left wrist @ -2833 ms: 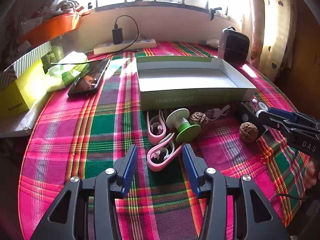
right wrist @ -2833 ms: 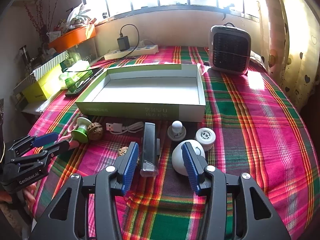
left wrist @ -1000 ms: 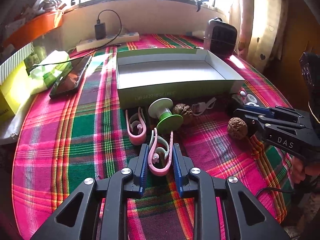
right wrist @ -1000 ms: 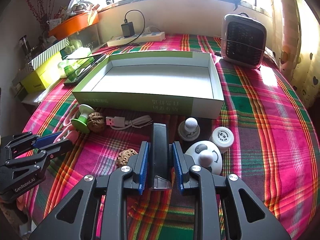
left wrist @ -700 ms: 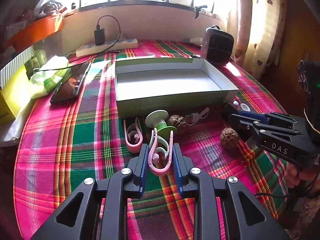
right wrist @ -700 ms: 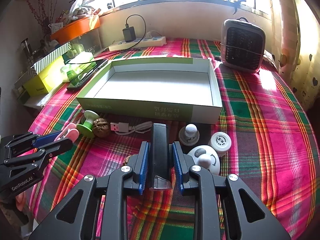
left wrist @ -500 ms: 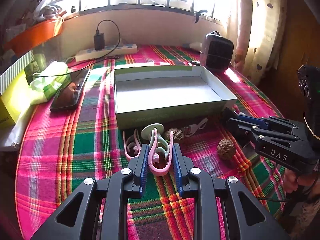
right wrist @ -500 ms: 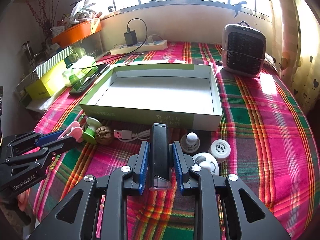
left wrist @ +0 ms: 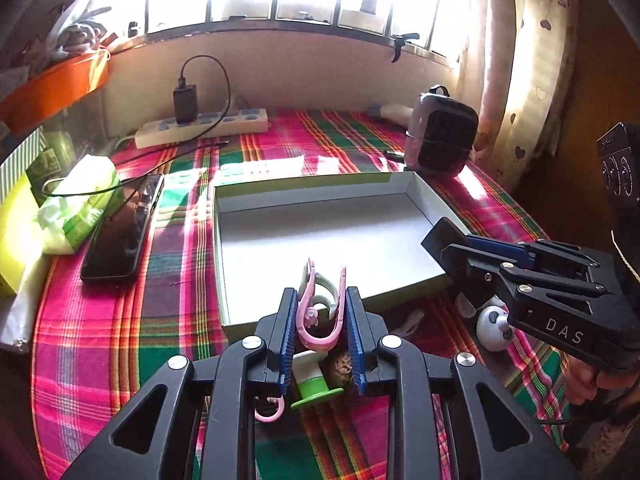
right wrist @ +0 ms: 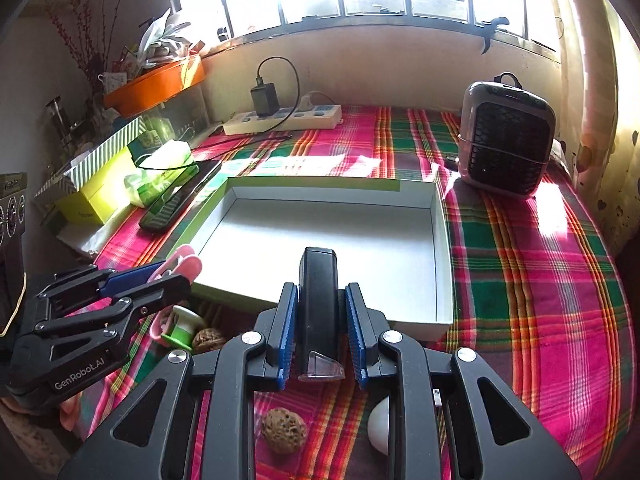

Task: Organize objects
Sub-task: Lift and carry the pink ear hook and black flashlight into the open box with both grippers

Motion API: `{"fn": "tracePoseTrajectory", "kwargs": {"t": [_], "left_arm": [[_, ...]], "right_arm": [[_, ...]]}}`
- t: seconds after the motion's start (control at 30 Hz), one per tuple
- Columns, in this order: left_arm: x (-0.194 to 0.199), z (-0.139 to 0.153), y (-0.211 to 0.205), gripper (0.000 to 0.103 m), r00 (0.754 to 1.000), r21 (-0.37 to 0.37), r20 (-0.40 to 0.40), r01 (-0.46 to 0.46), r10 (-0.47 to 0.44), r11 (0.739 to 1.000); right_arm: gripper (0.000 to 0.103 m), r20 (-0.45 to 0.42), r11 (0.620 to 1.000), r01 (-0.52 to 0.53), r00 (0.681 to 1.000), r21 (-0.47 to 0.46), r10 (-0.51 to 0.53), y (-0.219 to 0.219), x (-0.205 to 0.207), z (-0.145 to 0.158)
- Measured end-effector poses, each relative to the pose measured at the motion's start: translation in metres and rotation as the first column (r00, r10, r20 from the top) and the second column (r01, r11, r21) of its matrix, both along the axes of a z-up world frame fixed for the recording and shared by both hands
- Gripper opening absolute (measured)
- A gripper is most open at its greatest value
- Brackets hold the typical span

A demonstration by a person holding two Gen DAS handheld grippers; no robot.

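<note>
My left gripper [left wrist: 320, 312] is shut on a pink clip [left wrist: 320, 312], lifted off the cloth just in front of the near rim of the green-and-white box [left wrist: 320, 236]. My right gripper [right wrist: 321, 320] is shut on a black stapler [right wrist: 319, 304], raised over the box's near edge [right wrist: 320, 308]. Each gripper shows in the other's view: the left gripper [right wrist: 160, 276] with its pink clip [right wrist: 182, 266], and the right gripper [left wrist: 452, 246]. On the cloth below lie a green-and-white spool [left wrist: 316, 384], a second pink clip [left wrist: 270, 410] and a walnut [right wrist: 284, 430].
Left of the box lie a black phone [left wrist: 124, 232], a green packet [left wrist: 80, 204] and a yellow carton [right wrist: 96, 192]. A power strip with a charger [right wrist: 284, 118] sits at the back. A small heater [right wrist: 506, 140] stands at the back right. White round gadgets [left wrist: 494, 326] lie near the right gripper.
Both grippers rose off the cloth and moved toward the box, each keeping its hold. The spool, second clip and walnuts stayed on the cloth and now lie beneath them.
</note>
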State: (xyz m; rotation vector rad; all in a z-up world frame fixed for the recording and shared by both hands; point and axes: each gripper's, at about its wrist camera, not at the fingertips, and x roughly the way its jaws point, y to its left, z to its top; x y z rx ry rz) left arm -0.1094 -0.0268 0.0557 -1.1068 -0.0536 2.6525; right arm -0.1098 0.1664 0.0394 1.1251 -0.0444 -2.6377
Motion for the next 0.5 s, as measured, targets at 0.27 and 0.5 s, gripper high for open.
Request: {"fn": "tracePoseTrajectory", "kwargs": {"t": [0.27, 0.5], "left_arm": [[-0.040, -0.003, 0.001, 0.021, 1.000, 0.012, 0.024, 0.002, -0.002, 1.000], [-0.071, -0.011, 0.002, 0.021, 0.999, -0.012, 0.053, -0.010, 0.011, 1.000]], "right_arm": [[0.025, 0.053, 1.000, 0.005, 0.999, -0.005, -0.004, -0.001, -0.044, -0.005], [0.025, 0.096, 1.000, 0.012, 0.995, 0.009, -0.013, -0.004, -0.075, -0.017]]}}
